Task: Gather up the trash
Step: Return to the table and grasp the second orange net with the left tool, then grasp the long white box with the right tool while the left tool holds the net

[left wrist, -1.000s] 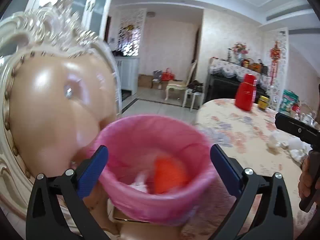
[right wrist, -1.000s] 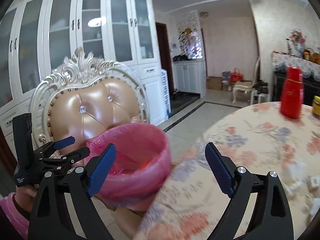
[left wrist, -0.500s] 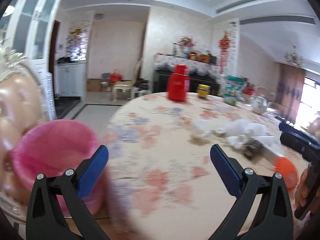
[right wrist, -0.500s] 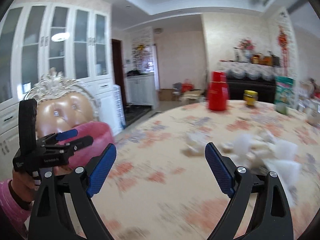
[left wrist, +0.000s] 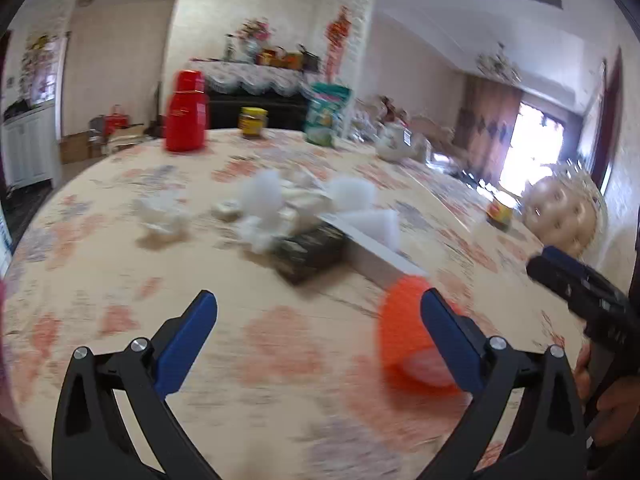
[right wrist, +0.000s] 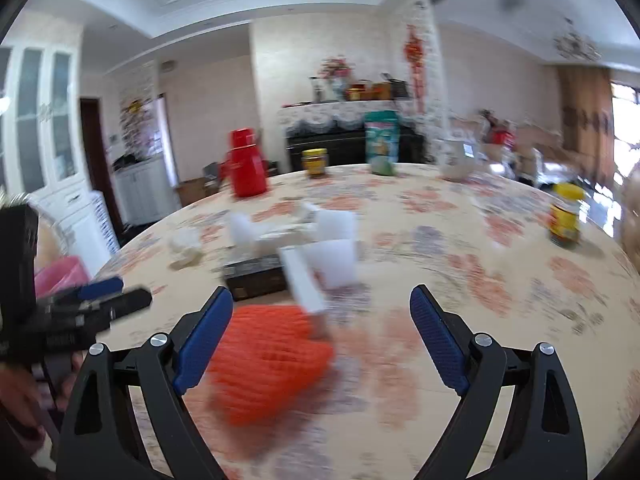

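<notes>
An orange foam net [left wrist: 412, 340] lies on the floral table [left wrist: 120, 280], just by my left gripper's right finger; it also shows in the right wrist view [right wrist: 268, 360], low left between the fingers. Behind it lie a dark flat box [left wrist: 312, 250] [right wrist: 254, 274], white foam blocks [left wrist: 356, 196] [right wrist: 332, 252] and crumpled tissues [left wrist: 162, 212] [right wrist: 184, 248]. My left gripper [left wrist: 318, 328] is open and empty above the table. My right gripper [right wrist: 322, 328] is open and empty. The pink-lined bin [right wrist: 56, 276] shows at the far left.
A red thermos [left wrist: 186, 112] [right wrist: 246, 164], yellow-lidded jars [left wrist: 253, 122] [right wrist: 565, 216], a green bag [left wrist: 328, 114] and a white teapot [right wrist: 456, 160] stand on the far side of the table. A padded chair back [left wrist: 560, 216] stands at the right.
Both grippers have swung right, from the pink bin by the chair to the table. The trash pile and orange net are now in front. Both stay open and empty.
</notes>
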Demonstrator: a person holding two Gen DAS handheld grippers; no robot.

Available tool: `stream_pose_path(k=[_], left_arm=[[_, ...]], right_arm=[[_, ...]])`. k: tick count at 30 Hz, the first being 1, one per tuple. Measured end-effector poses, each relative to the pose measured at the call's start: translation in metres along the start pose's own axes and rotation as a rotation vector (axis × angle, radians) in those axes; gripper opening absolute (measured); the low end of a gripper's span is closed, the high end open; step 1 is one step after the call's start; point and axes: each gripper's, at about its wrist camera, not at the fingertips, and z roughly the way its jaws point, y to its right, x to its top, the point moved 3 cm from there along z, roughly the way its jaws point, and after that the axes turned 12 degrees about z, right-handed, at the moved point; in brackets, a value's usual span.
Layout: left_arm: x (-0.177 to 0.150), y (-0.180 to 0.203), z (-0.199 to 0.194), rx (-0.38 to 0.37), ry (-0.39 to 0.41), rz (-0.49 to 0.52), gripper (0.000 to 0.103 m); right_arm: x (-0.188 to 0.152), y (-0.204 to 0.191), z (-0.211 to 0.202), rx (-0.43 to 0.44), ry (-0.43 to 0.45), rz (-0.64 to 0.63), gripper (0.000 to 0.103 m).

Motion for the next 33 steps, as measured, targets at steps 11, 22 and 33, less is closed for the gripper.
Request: stream_pose_path(k=[11,22,33], left_arm=[[-0.002,0.073,0.066,-0.035,-0.166,0.132,0.098],[-0.016,0.06,0.06,-0.126,-0.216,0.103,0.041],[-0.014,-0.022,0.008,0.01,-0.11,0.005,0.04]], right_arm=[[0.008,0.054,0.002,-0.067,-0.005,0.119,0.085],[0.006,0.045,0.024,-0.069,-0.076,0.134,0.085],[-0.007,-0.006,0.103,-0.05,-0.251,-0.01,0.085]])
